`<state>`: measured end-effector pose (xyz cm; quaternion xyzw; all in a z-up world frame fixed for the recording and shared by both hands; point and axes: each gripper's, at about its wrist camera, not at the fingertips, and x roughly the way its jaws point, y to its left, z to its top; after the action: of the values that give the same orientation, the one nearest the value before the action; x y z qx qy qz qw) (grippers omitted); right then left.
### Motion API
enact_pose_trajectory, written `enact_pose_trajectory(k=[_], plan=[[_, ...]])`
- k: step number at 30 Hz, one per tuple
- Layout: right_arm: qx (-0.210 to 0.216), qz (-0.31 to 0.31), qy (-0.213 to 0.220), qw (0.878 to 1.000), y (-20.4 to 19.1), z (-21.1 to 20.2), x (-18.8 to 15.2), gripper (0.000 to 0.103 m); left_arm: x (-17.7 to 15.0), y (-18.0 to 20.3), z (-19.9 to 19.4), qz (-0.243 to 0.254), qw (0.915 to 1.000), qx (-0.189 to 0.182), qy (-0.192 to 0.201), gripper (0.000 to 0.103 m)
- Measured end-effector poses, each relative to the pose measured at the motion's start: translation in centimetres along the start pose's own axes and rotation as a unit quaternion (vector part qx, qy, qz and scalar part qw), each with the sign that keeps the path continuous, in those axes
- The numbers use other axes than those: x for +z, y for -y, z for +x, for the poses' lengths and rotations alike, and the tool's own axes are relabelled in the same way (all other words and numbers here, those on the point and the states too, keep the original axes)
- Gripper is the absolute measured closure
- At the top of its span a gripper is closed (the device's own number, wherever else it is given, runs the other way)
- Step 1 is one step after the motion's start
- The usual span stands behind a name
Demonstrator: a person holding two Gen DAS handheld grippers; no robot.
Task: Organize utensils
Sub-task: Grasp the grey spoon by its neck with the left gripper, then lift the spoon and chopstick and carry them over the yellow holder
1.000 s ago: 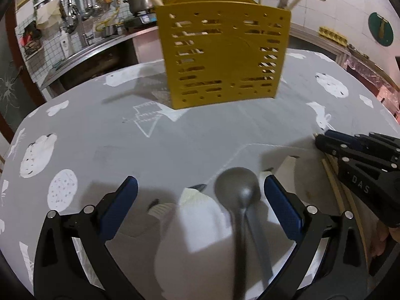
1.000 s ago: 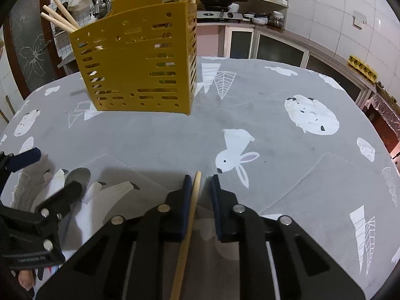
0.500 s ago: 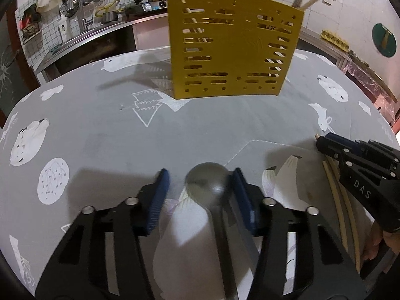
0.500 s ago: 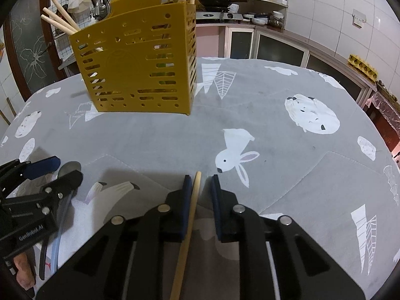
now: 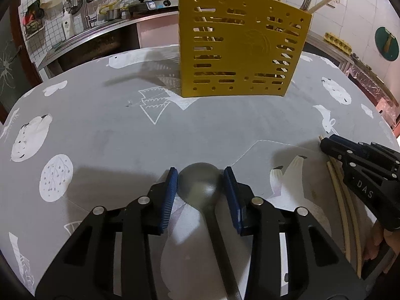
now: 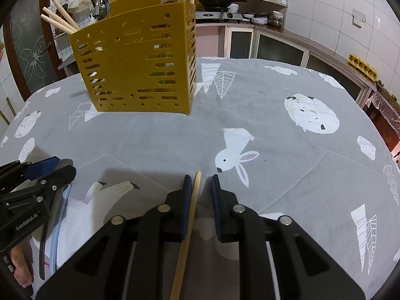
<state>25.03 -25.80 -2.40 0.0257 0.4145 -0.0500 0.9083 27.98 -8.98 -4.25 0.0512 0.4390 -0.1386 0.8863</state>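
Observation:
A grey metal spoon (image 5: 200, 190) lies on the grey printed tablecloth (image 5: 100, 137). My left gripper (image 5: 200, 172) is closing on its bowl, a blue pad touching each side; the handle runs back under the gripper. That gripper (image 6: 50, 167) shows at the left of the right wrist view. My right gripper (image 6: 200, 178) stands narrowly open around a wooden chopstick (image 6: 192, 200), which rests against the left pad with a gap to the right pad. From the left wrist view the right gripper (image 5: 325, 142) sits over two chopsticks (image 5: 336, 185) on the cloth.
A yellow slotted utensil caddy (image 5: 242, 47) stands at the far middle of the table with chopsticks and a fork in it. A pale blue strip (image 6: 60, 212) lies beside the spoon handle. Kitchen counter, sink and pots sit beyond the table edge.
My left gripper's jaws have come in from wide apart to the sides of the spoon bowl, and it has shifted slightly forward. The right gripper and its chopstick have not moved.

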Motion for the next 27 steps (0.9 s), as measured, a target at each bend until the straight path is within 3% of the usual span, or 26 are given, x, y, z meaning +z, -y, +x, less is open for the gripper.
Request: enact_pose_trajectory(k=[4, 7, 16, 27], plan=[[-0.003, -0.003, -0.001, 1.0, -0.2, 0.0, 0.0, 0.088, 0.3, -0.3, 0.1, -0.01, 0.9999, -0.004, -0.005, 0.068], [-0.001, 0.0, 0.005, 1.0, -0.1, -0.2, 0.0, 0.096, 0.3, -0.6, 0.0, -0.017, 0.9998, -0.013, -0.004, 0.068], [0.005, 0.015, 0.035, 0.999, 0.6, -1.8, 0.1, 0.096, 0.0, -1.1, -0.6, -0.027, 0.9994, -0.02, 0.01, 0.068], [-0.004, -0.002, 0.134, 0.991, 0.1, -7.4, 1.1, 0.097, 0.4, -0.2, -5.6, 0.005, 0.9943, 0.012, 0.106, 0.068]])
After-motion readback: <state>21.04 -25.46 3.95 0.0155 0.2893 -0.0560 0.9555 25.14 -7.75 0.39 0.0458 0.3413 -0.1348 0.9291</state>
